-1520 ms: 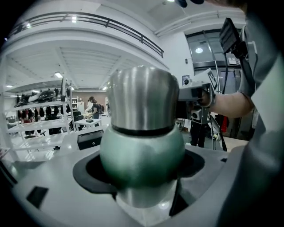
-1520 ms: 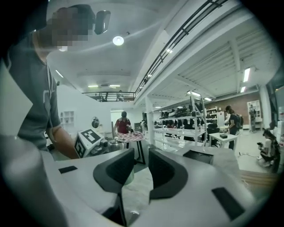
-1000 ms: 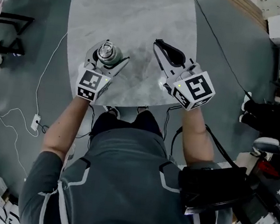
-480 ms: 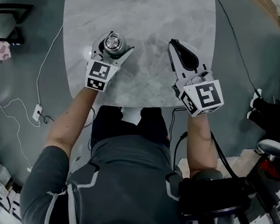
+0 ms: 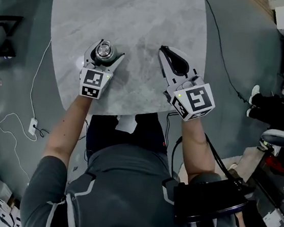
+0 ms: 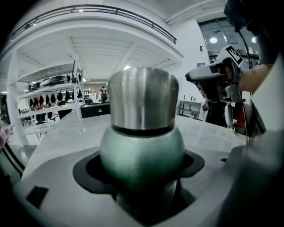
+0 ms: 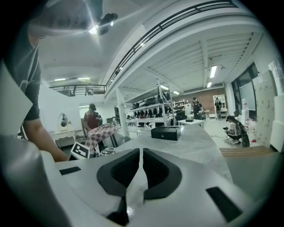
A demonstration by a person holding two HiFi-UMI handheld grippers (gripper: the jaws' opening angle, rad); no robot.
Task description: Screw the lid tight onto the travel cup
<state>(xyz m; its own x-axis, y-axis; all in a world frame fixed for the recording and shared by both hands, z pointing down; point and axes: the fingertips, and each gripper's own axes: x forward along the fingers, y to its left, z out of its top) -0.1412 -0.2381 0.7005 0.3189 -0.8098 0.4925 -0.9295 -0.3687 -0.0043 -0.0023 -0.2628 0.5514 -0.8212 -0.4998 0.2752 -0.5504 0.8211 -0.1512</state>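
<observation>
The left gripper (image 5: 106, 54) is clamped on the travel cup (image 6: 142, 150); its dark pads (image 6: 91, 170) press against the green body on both sides. The cup stands upright in the jaws over the grey marble table (image 5: 139, 12), near the table's near edge. The steel lid (image 6: 143, 97) sits on top of the cup, with a dark seam between lid and body. Whether the cup's base touches the table cannot be determined.

The right gripper (image 7: 141, 155) has its jaws pressed together with nothing between them. It is positioned over the table, well apart from the cup, to the cup's right.
</observation>
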